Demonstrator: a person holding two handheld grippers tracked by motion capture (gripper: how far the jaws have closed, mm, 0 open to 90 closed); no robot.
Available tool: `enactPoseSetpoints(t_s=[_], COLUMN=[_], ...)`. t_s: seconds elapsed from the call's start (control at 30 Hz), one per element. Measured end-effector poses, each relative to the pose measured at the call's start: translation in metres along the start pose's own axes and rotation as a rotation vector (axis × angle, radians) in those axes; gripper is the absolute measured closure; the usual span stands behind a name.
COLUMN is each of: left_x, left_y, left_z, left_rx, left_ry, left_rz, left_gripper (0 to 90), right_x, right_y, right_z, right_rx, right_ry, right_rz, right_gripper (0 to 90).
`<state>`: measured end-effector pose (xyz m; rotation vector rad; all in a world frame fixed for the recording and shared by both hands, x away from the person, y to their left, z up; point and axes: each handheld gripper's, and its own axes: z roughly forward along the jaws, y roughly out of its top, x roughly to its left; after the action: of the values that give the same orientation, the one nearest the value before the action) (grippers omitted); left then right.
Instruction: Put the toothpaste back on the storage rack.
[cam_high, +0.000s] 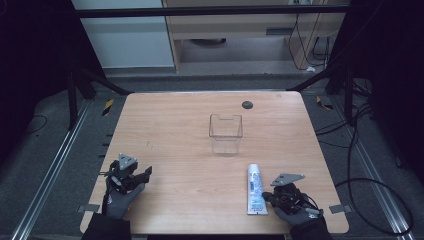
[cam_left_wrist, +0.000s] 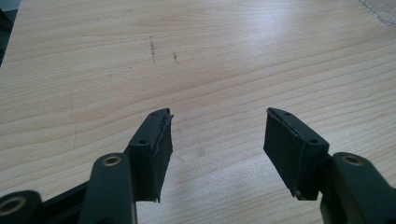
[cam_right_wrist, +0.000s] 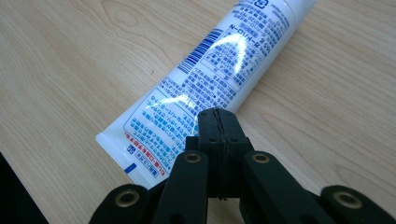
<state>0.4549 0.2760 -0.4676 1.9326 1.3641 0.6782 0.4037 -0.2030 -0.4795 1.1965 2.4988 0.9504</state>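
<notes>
My right gripper (cam_right_wrist: 218, 116) sits pinched shut and empty just beside the tube (cam_right_wrist: 210, 79), ready to open for it, while my left gripper (cam_left_wrist: 217, 135), well apart from the tube, waits with jaws spread.

A light wooden table (cam_high: 165, 130) carries a clear, empty plastic container (cam_high: 226, 133) standing upright near the middle, slightly toward the far edge, and a small dark round disc (cam_high: 247, 104) lying close to the far edge, right of centre.
</notes>
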Motion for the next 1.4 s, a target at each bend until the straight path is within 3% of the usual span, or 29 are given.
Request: enactPoseSetpoints(t_s=[0.53, 1.1, 1.4], left_x=[-0.001, -0.001, -0.001], left_y=[0.000, 0.001, 0.001], left_z=[0.000, 0.001, 0.001], left_rx=[0.000, 0.000, -0.001], left_ry=[0.002, 0.006, 0.005], left_rz=[0.004, 0.005, 0.006], left_gripper=[40.4, 40.3, 40.2], right_x=[0.015, 0.028, 0.029], right_y=[0.008, 0.027, 0.030], right_z=[0.011, 0.030, 0.030], right_rx=[-0.017, -0.042, -0.056], right_ry=[0.057, 0.082, 0.116], right_rz=[-0.023, -0.049, -0.033], right_gripper=[89.8, 89.9, 89.9])
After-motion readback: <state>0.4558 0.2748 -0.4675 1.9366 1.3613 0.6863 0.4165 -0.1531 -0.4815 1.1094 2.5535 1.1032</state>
